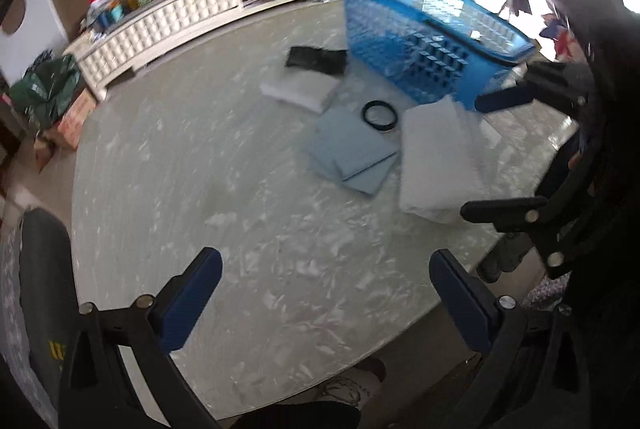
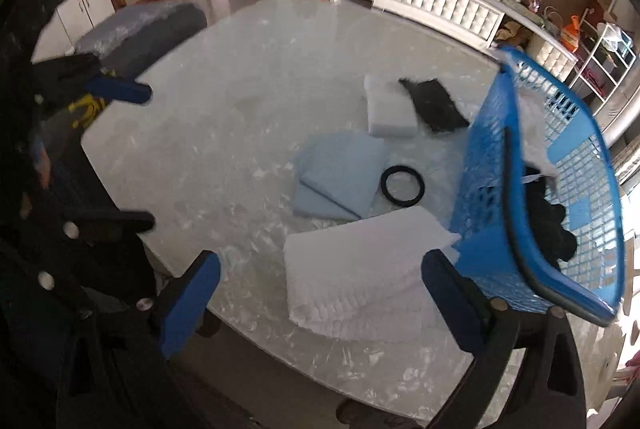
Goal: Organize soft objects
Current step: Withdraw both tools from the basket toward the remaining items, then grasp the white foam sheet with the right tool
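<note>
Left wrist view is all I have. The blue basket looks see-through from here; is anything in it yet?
Observer: Yes. The right wrist view looks into the basket: a black item and something white lie inside.
Operator: Where are the right tongs heading?
Observer: The right tongs are open, with the big white pad lying between the tips, not gripped.
Operator: Does that pad touch the basket?
Observer: Its corner reaches the foot of the basket wall; contact is unclear.
</note>
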`<state>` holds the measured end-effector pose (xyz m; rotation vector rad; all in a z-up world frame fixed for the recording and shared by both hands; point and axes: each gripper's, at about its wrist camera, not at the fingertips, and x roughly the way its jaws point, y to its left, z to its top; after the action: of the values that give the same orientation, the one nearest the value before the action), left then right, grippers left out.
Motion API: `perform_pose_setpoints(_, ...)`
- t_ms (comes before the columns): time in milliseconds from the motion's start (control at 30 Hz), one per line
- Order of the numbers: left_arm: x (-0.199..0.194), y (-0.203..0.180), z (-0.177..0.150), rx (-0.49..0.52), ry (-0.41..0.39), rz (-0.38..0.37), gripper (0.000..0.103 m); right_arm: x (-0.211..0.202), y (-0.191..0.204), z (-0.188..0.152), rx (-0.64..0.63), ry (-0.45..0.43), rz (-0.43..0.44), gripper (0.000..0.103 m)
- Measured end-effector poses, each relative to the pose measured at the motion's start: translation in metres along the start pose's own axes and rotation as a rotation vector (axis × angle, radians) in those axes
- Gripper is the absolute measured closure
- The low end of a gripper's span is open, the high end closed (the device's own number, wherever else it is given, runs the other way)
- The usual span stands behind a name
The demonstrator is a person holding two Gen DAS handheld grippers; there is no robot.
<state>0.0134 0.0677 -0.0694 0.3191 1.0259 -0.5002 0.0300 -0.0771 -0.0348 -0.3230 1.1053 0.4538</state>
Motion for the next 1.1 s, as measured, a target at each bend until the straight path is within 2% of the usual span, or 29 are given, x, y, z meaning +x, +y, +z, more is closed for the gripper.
perform_pose_setpoints(200, 0.011, 0.0, 0.001, 0.006, 0.018, 0.036, 0.0, 0.046, -0.005, 0.0, -0.006, 0.099, -0.023, 0.01)
perform_pose_setpoints(400, 0.031, -0.005, -0.002, 0.04, 0.073, 0.054, 0.0, 0.075, -0.015, -0.006, 0.029, 0.166, -0.05, 0.012)
perform_pose_setpoints(700, 0.037, -0.013, 0.002, 0.066, 0.088, 0.061, 0.0, 0.095, -0.022, -0.011, 0.006, 0.17, -0.07, 0.017)
perform_pose_setpoints(933, 0.036, -0.01, 0.006, 0.044, 0.083, 0.063, 0.0, 0.089, -0.031, -0.016, 0.004, 0.142, -0.067, 0.034)
perform_pose_setpoints(1000, 0.038, -0.009, 0.007, 0.039, 0.085, 0.063, 0.0, 0.086, -0.031, -0.019, -0.001, 0.129, -0.081, 0.052)
perform_pose_setpoints(1100, 0.038, -0.008, 0.009, 0.032, 0.077, 0.059, 0.0, 0.082, -0.035, -0.021, -0.004, 0.111, -0.096, 0.067)
